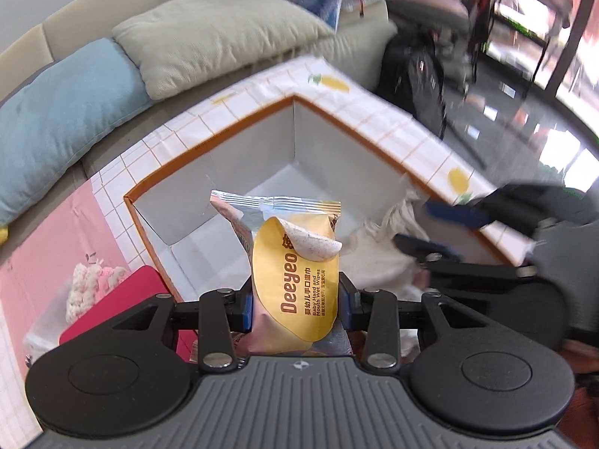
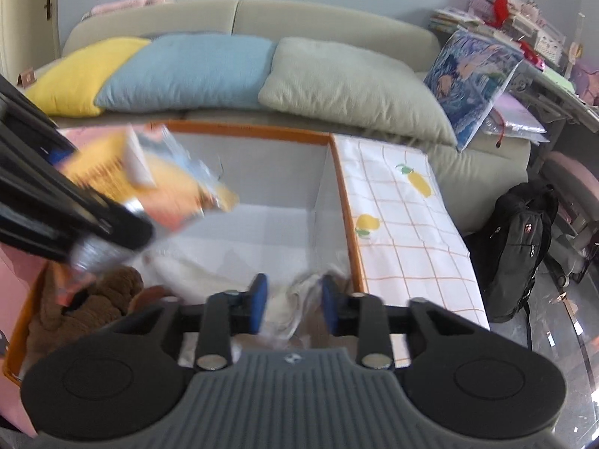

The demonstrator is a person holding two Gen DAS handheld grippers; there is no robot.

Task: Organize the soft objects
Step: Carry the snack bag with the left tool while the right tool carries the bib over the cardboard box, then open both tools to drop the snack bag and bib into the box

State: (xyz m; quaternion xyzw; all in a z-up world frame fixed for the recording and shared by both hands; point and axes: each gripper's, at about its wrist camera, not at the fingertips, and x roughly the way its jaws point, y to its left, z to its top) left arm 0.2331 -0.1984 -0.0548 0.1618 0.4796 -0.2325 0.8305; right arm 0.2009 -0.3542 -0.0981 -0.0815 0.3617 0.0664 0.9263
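**Wipes pack hanging over the storage box, cloth already inside**

Going left to right in the left wrist view: blue pillow (image 1: 63, 112) at the far left with a beige pillow (image 1: 213, 45) next to it, both on the sofa (image 1: 75, 26). Lower left there's a red flat thing (image 1: 123, 299) beside a fluffy white-pink item (image 1: 93, 280). Dead centre, the left gripper (image 1: 295, 308) is clamped on a pack of baby wipes (image 1: 295, 262), pads pressing both sides, held above the open fabric storage box (image 1: 337, 86). Right of the pack, a white cloth (image 1: 378, 250) lies in the box, and the right gripper (image 1: 430, 232) shows blurry at the right edge.

Right wrist view: the pack is a blur at the left, a brown plush (image 2: 93, 299) sits in the box's lower left corner, and the right gripper's fingers stand apart just above the cloth, nothing pinched between them. Black backpack (image 2: 520, 247) at far right
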